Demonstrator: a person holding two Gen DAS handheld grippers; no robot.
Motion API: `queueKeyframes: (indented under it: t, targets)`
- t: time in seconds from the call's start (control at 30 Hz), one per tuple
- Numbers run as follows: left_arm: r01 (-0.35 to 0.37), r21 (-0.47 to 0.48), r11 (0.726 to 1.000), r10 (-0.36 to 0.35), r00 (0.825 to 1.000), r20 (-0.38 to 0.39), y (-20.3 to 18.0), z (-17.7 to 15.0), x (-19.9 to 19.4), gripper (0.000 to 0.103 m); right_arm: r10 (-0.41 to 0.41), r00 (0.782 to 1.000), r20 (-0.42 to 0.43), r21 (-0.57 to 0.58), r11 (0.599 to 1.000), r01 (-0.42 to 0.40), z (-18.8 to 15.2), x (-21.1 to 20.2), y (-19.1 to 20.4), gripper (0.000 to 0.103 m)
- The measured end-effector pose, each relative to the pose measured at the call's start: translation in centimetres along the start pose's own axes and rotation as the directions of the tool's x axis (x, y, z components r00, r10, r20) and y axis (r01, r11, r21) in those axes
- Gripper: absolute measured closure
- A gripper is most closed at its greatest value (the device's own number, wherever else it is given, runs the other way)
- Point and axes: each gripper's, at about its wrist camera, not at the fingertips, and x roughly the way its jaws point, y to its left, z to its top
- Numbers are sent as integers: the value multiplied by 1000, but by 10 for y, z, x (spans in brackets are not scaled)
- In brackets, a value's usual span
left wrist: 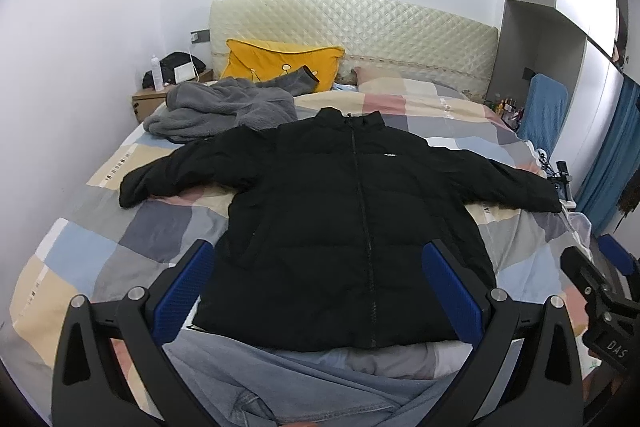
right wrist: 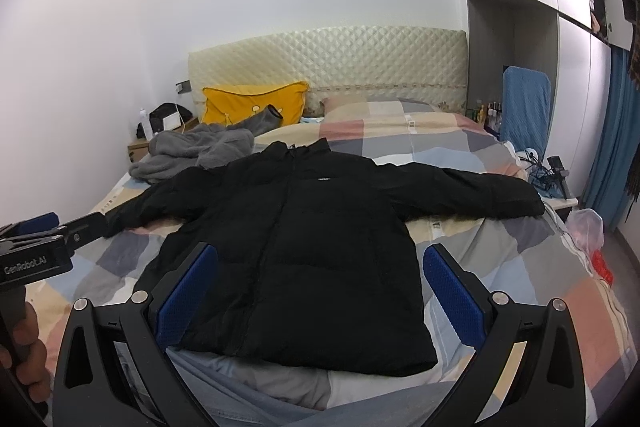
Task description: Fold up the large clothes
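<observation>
Black jacket (left wrist: 352, 227) flat on bed (left wrist: 120, 235) — both grippers, left gripper (left wrist: 320, 287) and right gripper (right wrist: 320, 291), spread, seemingly empty.

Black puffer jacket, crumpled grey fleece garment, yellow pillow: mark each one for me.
Black puffer jacket (left wrist: 320, 211): left wrist view, chest panel left of the zip.
Crumpled grey fleece garment (left wrist: 216, 111): left wrist view, middle of the heap.
Yellow pillow (right wrist: 240, 103): right wrist view, front face.

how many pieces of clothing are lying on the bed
2 clearly: a black puffer jacket spread flat mid-bed with sleeves out, and a crumpled grey fleece garment near the yellow pillow. Grey-blue fabric at the near edge may be more.
</observation>
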Motion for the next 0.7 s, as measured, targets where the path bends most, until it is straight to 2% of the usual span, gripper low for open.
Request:
queueKeyframes:
  t: [0.27,0.43,0.57,0.7]
  targets:
    - [-25,25,999,25,1000,0,-10,-7,-2,0,-2,1000,-20,17,1000,3,2,7,-4,0]
    - [-82,53,995,81,997,21,-13,-11,-3,0,-2,1000,-26,23,1000,2,0,8,-8,0]
    - [-24,21,999,25,1000,-10,-12,-12,0,0,0,1000,-28,24,1000,0,1,9,-11,0]
    - [-38,29,999,38,999,-7,-16,-13,1,0,-1,1000,-30,24,1000,2,2,11,-11,0]
